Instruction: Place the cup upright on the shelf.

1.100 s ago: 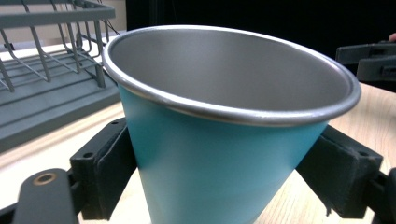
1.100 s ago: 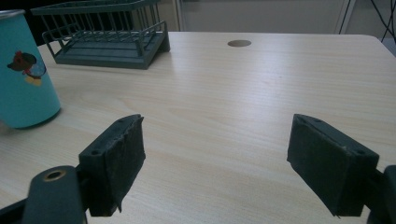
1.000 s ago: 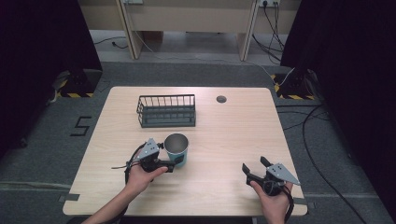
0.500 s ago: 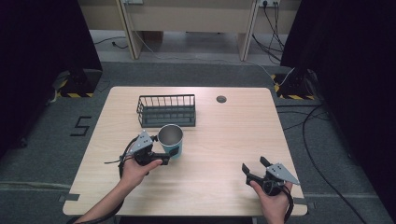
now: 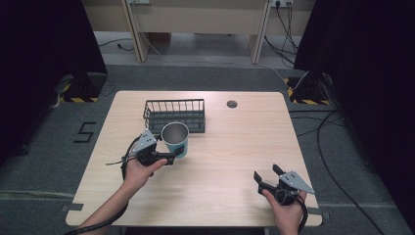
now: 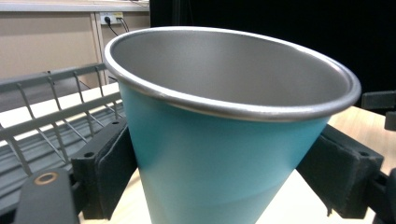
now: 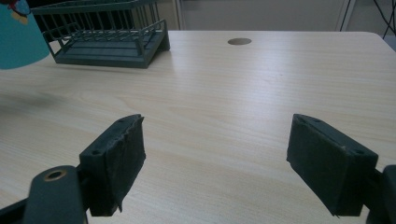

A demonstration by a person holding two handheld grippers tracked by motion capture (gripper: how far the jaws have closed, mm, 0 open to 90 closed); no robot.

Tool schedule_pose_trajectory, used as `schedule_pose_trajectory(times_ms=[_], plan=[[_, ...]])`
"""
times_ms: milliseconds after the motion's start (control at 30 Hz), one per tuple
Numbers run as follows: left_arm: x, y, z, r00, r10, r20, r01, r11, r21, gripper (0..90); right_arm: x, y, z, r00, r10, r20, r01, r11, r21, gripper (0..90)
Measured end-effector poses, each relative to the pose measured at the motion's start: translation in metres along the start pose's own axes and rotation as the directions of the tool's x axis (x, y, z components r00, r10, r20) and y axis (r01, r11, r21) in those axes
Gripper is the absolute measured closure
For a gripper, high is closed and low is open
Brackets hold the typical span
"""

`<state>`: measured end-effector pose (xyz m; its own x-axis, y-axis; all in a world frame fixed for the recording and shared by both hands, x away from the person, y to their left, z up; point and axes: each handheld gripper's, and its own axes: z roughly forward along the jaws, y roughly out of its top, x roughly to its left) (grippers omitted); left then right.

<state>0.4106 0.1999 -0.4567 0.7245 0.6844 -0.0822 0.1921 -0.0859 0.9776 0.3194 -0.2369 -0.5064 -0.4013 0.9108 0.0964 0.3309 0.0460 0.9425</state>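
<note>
High view has the left gripper (image 5: pixel 169 157) pinching the cup (image 5: pixel 175 139) upright just before the rack (image 5: pixel 174 115), likely for loading, while the right gripper (image 5: pixel 266 178) waits spread, well apart.

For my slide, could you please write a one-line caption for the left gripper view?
Left gripper clamps a teal cup with a steel rim, beside a wire rack.

The cup (image 6: pixel 224 140) hides its own base and most of the rack (image 6: pixel 42 112).

Light wood table (image 5: pixel 235 147) w/ wire basket (image 5: pixel 174 115) on it.
</note>
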Motion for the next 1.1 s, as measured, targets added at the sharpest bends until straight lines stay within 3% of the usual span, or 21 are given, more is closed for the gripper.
schedule_pose_trajectory(times_ms=[1100], plan=[[0.038, 0.034, 0.005, 0.9952, -0.005, -0.098, 0.0, 0.9987, -0.05, 15.7, 0.0, -0.001, 0.001, 1.0, -0.002, 0.001, 0.002, 1.0, 0.008, 20.3]])
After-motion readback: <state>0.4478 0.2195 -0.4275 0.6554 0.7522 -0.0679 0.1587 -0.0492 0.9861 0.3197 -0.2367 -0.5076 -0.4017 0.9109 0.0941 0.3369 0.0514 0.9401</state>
